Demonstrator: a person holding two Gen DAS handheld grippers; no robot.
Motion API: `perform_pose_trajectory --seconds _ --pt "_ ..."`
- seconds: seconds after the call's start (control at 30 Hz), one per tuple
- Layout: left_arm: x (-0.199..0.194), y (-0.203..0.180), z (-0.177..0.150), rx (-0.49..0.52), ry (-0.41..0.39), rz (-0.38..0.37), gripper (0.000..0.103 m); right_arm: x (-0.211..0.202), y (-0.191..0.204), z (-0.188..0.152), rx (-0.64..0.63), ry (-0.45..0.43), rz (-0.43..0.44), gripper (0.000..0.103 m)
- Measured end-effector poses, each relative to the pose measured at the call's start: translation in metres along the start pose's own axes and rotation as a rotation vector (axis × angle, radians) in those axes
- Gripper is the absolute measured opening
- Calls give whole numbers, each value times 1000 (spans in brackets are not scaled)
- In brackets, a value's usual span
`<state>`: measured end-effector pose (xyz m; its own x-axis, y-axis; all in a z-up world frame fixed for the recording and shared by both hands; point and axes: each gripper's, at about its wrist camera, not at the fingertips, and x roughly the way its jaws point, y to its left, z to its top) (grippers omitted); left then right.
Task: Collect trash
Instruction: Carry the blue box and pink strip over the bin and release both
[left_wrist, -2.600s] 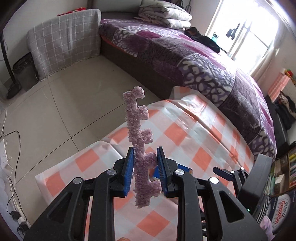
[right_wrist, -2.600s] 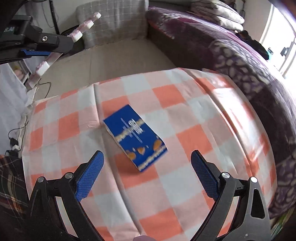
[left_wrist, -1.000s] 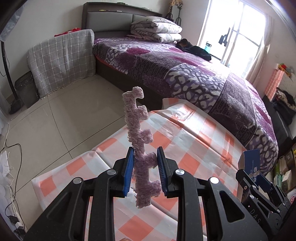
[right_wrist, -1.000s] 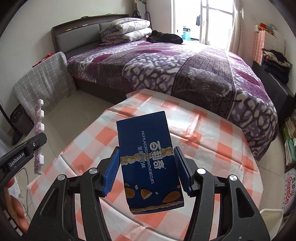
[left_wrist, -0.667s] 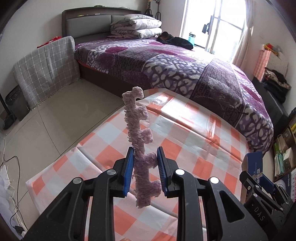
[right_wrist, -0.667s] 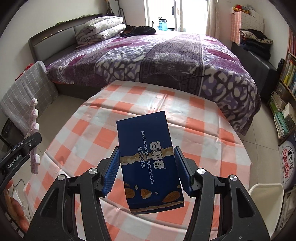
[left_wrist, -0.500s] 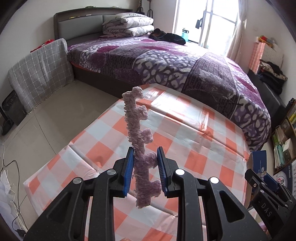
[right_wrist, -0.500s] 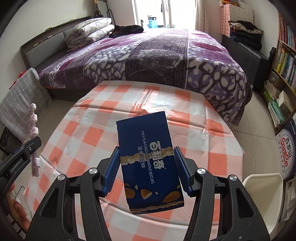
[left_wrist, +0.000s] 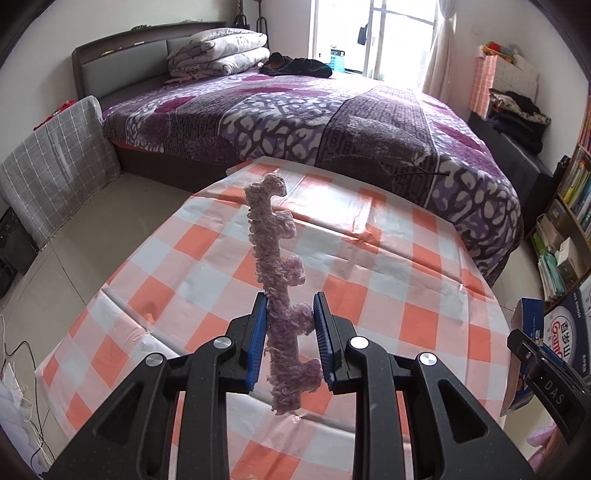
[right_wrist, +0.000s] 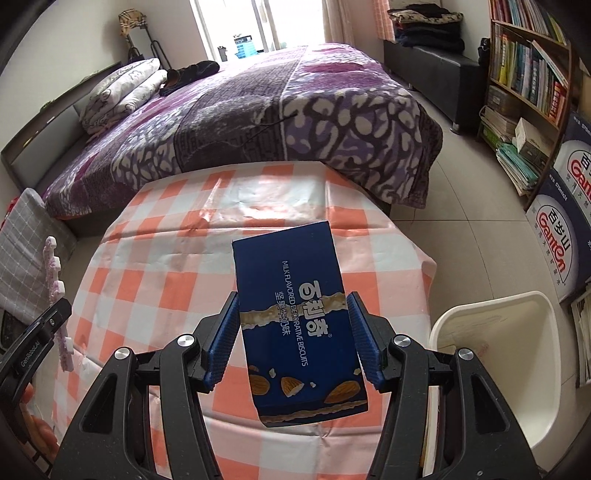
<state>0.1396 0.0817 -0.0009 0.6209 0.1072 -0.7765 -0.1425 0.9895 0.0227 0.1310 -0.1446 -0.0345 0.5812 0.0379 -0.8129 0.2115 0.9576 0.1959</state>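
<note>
My left gripper (left_wrist: 289, 308) is shut on a fuzzy pink-purple notched foam strip (left_wrist: 275, 258) that stands upright above the checked table (left_wrist: 192, 280). My right gripper (right_wrist: 291, 314) is shut on a flat blue biscuit box (right_wrist: 295, 314), held above the table (right_wrist: 147, 258). The box's edge also shows at the right of the left wrist view (left_wrist: 526, 332). The strip also shows at the left of the right wrist view (right_wrist: 53, 288). A white bin (right_wrist: 491, 332) stands on the floor right of the table.
A bed with a purple patterned cover (left_wrist: 332, 118) lies behind the table. A bookshelf (right_wrist: 524, 81) and printed cartons (right_wrist: 557, 236) stand at the right. A grey checked cover (left_wrist: 55, 162) leans at the left over tiled floor.
Both grippers have swung to the right with their loads still held. The right gripper closed on the biscuit box and lifted it off the table. The white bin has come into the right wrist view.
</note>
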Motion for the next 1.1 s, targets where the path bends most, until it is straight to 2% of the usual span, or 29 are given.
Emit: perform_pose_trajectory --seconds 0.67,1.1 --pt "-10 -72 -6 83 -25 -62 26 -19 -74 4 110 -28 -47 55" --pt "-12 -122 -26 192 -13 -112 26 -37 -140 0 226 0 -138 58"
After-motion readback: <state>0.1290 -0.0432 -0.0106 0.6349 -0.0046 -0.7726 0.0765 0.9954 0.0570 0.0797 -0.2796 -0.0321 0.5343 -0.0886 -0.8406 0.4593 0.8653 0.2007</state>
